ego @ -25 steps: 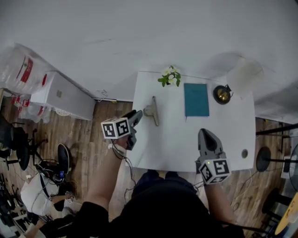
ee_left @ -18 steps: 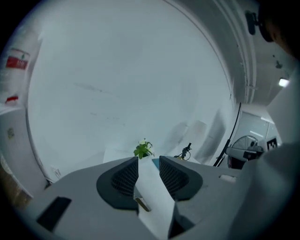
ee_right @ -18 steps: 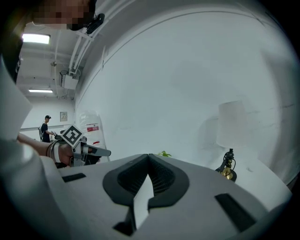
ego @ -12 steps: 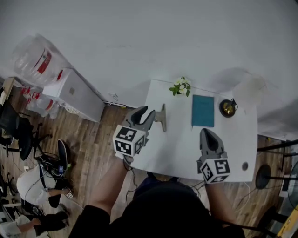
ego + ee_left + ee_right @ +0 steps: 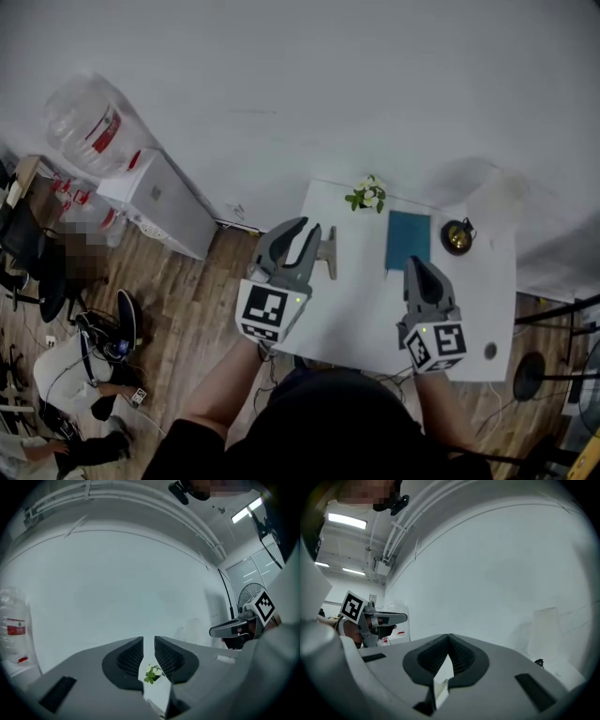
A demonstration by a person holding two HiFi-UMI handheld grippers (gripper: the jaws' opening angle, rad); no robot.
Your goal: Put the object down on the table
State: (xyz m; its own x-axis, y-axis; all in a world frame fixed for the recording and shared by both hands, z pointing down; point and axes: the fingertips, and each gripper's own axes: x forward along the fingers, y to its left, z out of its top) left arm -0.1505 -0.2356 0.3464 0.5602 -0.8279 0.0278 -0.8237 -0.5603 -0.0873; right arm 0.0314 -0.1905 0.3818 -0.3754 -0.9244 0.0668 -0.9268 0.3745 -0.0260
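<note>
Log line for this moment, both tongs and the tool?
left tongs: closing, empty | right tongs: shut, empty | grey tool: lying on table, ungripped

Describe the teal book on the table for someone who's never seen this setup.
Find the white table by the wall. Near its far edge the book lies flat between the small flower sprig and the round brass object. It is the only flat teal rectangle there.
</note>
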